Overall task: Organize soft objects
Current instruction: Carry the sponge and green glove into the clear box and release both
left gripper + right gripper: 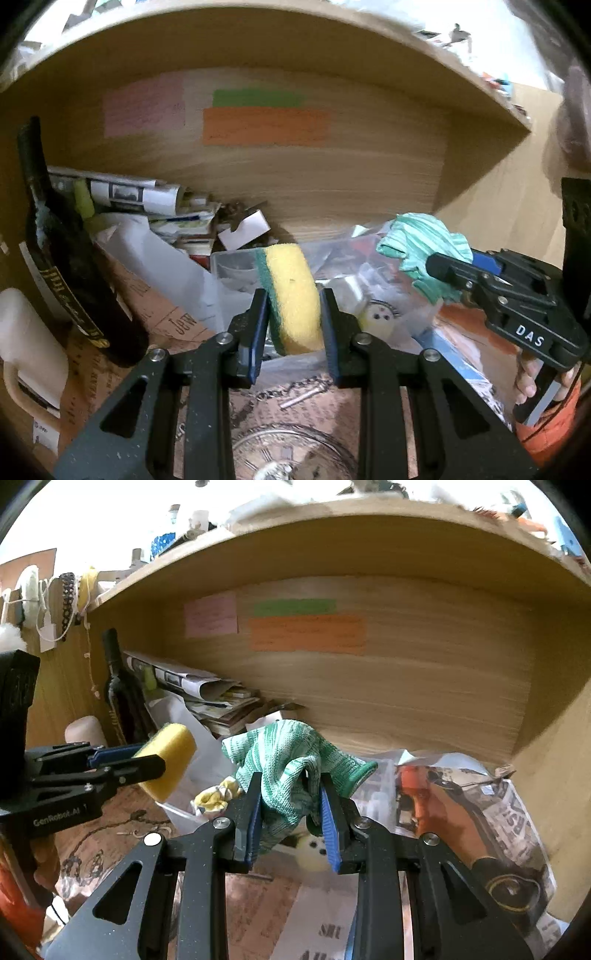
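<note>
We hold two soft things up in the air, above the messy tabletop, in front of the wooden shelf.

Our left claw is squeezed tight on a yellow sponge with a green scrubby side. The sponge stands up between the two fingers, and the fingers press on its flat sides.

Our right claw is squeezed tight on a green and white cloth. The cloth is bunched up and hangs over the fingers.

We think both things are very light. The sponge is squishy but springs back, so a grip around its middle looks good. The cloth is floppy and could slip, so we want a thick bunch of it in the claw, not just an edge.

Below, near the claws, sits a clear plastic box. A dark bottle leans on the far left, well apart from the claws. We cannot tell where the soft things should go.
</note>
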A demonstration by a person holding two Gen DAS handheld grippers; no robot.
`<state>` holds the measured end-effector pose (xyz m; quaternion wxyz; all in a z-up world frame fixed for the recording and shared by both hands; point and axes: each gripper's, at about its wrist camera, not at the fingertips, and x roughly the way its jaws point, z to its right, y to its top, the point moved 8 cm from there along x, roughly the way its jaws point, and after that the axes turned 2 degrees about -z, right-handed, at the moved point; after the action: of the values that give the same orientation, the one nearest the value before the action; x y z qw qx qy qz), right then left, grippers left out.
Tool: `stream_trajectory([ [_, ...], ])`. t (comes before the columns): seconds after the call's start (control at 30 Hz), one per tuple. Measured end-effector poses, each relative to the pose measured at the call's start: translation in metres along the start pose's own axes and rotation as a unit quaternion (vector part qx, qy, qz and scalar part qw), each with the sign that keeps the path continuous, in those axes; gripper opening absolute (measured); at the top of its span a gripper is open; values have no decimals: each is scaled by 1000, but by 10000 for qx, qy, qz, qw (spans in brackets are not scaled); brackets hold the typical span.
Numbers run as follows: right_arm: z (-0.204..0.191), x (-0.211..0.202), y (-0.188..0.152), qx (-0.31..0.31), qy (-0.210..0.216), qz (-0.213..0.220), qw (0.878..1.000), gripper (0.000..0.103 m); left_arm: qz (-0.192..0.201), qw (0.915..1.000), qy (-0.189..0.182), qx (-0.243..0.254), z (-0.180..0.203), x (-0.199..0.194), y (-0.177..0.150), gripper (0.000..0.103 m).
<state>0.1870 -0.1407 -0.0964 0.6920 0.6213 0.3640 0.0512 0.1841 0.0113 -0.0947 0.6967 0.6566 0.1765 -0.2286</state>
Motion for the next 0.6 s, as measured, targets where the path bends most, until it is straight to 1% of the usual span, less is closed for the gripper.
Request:
stream_trajectory([
  [0.2, 0, 32, -10, 21, 5, -347, 9994, 26, -370, 9989, 224, -159, -22, 40, -10, 27],
  [0.33, 2, 56, -21, 67, -2, -661, 9978, 26, -552, 9979, 249, -238, -31, 59, -16, 27],
  [0.43, 5, 68, -30, 81, -13, -852, 9963, 26, -663, 9973, 187, -266, -33, 69, -19, 27],
  [0.53, 6, 76, -35, 68, -28, -966, 9953, 28, -725, 9968, 169, -275, -34, 74, -21, 27],
  [0.6, 5, 79, -37, 36, -57, -997, 9950, 29, -764, 9965, 168, -281, -34, 77, -23, 29],
])
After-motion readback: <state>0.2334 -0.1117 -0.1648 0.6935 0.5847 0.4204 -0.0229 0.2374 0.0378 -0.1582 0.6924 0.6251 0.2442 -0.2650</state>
